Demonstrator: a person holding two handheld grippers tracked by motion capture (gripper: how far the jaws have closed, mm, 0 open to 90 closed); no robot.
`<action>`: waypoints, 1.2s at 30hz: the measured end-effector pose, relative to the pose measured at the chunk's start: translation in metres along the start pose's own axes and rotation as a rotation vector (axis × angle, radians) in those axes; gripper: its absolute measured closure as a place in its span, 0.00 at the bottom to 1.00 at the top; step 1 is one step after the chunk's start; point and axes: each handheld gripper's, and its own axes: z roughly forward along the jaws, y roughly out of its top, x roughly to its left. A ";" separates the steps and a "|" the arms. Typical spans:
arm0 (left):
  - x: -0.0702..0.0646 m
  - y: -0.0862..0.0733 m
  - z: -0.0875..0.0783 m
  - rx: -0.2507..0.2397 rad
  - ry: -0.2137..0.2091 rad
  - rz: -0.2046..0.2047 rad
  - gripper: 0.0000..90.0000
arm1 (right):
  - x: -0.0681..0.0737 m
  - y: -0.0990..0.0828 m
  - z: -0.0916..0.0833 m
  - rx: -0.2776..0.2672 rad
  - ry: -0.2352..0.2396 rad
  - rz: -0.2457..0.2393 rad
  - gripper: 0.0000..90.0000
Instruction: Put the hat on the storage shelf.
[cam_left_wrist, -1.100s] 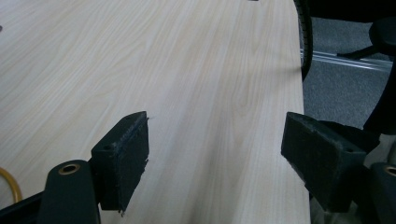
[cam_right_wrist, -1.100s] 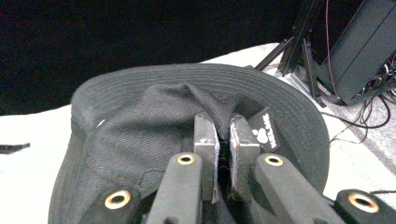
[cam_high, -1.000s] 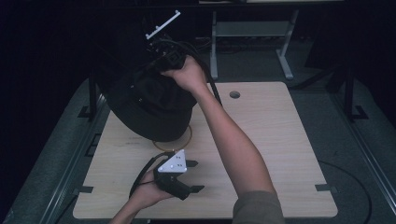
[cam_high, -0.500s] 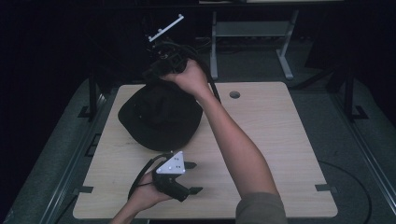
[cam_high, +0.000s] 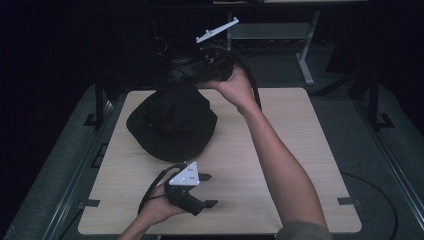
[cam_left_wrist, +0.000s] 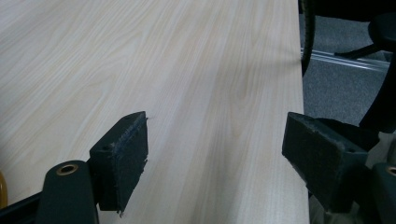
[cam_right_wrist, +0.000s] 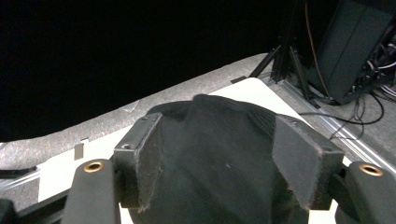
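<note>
1 black hat (cam_high: 172, 122) on table (cam_high: 300, 150), 2 tongs, both open

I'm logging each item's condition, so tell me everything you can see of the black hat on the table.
The black hat is soft, matte cloth with a rounded crown and a floppy brim all round. It lies brim-down on the far left part of the light wooden table. The right gripper hangs just above its far edge; in the right gripper view the open jaws frame the crown, contact unclear.
</note>
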 end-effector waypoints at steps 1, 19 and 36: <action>0.000 0.000 0.000 0.000 0.000 -0.002 0.24 | -0.001 -0.002 -0.003 -0.006 -0.005 0.002 0.36; 0.001 -0.002 0.000 -0.010 0.003 -0.013 0.24 | -0.008 -0.036 -0.036 -0.020 -0.040 0.042 0.29; 0.002 -0.003 0.001 -0.010 -0.001 -0.021 0.23 | -0.014 -0.077 -0.080 -0.050 -0.097 0.090 0.26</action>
